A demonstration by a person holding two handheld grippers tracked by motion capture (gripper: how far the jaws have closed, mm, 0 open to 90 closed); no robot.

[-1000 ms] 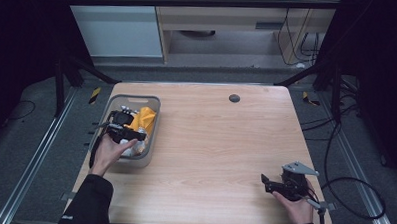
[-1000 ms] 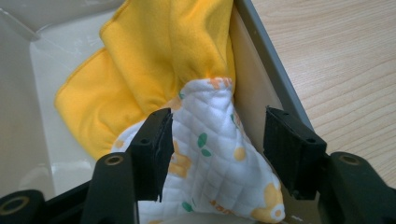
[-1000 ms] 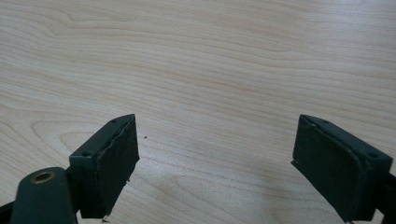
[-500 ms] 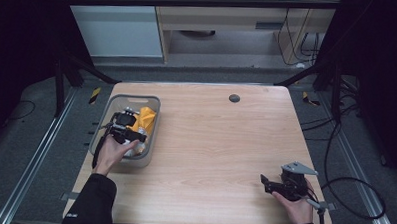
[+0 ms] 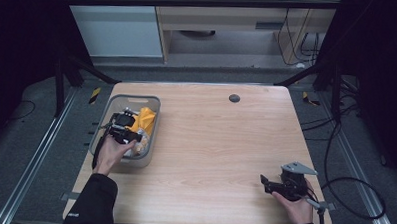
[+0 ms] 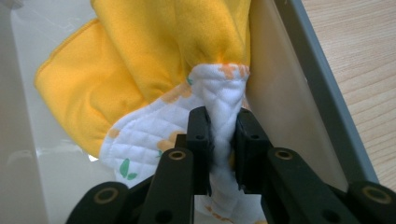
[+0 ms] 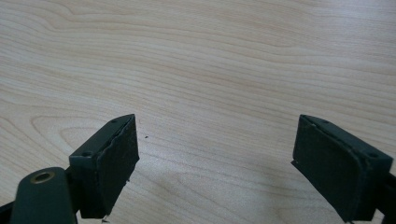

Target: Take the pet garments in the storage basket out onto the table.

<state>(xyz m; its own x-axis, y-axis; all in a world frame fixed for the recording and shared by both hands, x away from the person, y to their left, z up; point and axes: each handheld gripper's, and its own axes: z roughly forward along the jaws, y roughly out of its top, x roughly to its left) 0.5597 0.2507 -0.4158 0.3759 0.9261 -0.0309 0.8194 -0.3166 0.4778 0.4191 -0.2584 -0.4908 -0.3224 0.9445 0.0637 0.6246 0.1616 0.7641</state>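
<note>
Gripping cloth (image 6: 219, 121), left gripper (image 6: 223, 149) drawn nearer.

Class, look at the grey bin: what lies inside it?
Inside the grey bin: a yellow-and-white quilted cloth, pinched by the left tool. Anything beneath the cloth is covered.

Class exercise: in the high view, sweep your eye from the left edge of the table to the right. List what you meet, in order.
grey bin with the left gripper and yellow cloth inside → dark round spot on the table → right gripper
</note>
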